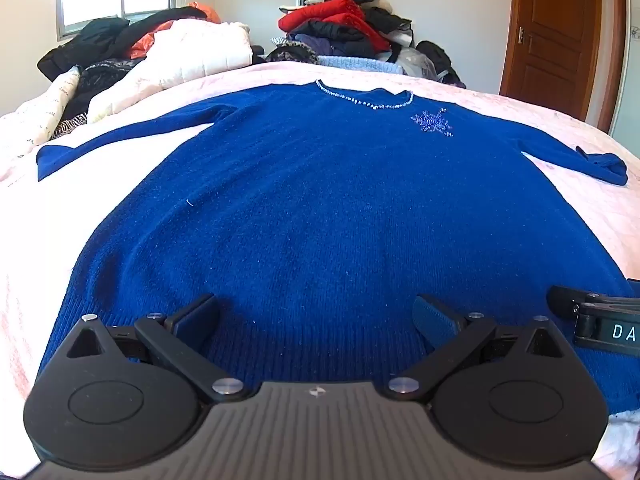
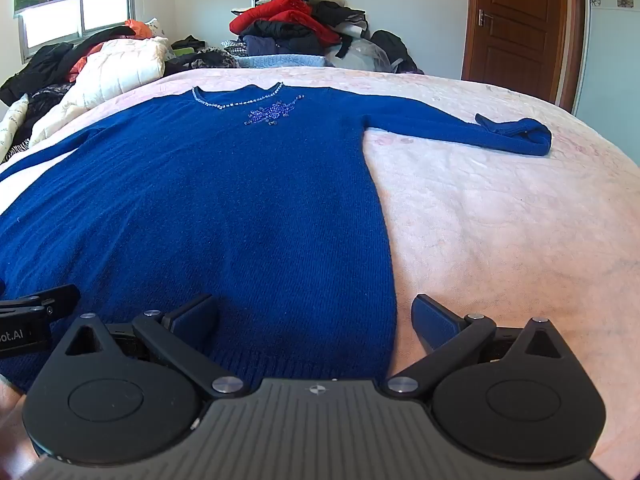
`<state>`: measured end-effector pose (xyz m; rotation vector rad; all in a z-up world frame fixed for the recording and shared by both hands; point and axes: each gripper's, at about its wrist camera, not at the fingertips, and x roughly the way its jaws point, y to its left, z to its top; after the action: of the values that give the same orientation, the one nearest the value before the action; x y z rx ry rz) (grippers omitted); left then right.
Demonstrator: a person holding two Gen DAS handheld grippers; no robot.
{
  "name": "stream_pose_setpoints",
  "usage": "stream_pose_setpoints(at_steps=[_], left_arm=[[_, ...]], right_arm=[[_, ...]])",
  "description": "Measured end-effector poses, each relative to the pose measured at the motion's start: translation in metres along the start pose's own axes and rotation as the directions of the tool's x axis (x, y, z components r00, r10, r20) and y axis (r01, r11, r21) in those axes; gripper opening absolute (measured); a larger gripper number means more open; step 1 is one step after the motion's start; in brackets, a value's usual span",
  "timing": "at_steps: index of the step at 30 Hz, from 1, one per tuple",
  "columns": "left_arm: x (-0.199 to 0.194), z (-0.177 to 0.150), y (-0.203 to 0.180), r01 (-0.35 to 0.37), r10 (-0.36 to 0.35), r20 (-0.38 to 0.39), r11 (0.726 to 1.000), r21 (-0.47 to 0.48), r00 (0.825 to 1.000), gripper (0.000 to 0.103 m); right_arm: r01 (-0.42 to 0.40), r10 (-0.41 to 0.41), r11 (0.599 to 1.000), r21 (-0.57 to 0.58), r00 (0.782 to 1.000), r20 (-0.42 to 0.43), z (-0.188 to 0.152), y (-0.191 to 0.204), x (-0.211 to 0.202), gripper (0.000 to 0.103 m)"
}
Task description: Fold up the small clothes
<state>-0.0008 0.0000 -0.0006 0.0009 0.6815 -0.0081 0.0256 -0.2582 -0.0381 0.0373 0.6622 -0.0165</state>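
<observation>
Both tools, left tool point(image 1: 316, 316) and right tool point(image 2: 316, 316), wide open, empty, above blue sweater point(image 1: 320, 200).

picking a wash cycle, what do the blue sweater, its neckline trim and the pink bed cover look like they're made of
Blue sweater: looks like a soft knit, wool or acrylic; ribbed hem, fine fuzz, matte.
Neckline trim: seemingly small beads or rhinestones; they glint pale against the blue, as does the beaded motif below.
Pink bed cover: probably quilted cotton or blend; faint stitched pattern, matte.
</observation>
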Motion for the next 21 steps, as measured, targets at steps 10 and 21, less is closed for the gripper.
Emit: stream_pose_setpoints(at_steps=[10, 21], left_arm=[[-0.010, -0.014, -0.004, -0.012, 0.011, 0.103, 1.000, 0.007, 0.995, 0.103], [-0.009, -0.019, -0.001, 0.000, -0.002, 0.130, 1.000, 0.016, 0.992, 0.103]], right_arm=[[-0.001, 0.001, 1.000, 0.000, 1.000, 0.002, 0.000, 0.001, 0.000, 0.103], [-0.001, 0.001, 1.000, 0.002, 1.000, 0.003, -0.001, 0.001, 0.000, 0.103]])
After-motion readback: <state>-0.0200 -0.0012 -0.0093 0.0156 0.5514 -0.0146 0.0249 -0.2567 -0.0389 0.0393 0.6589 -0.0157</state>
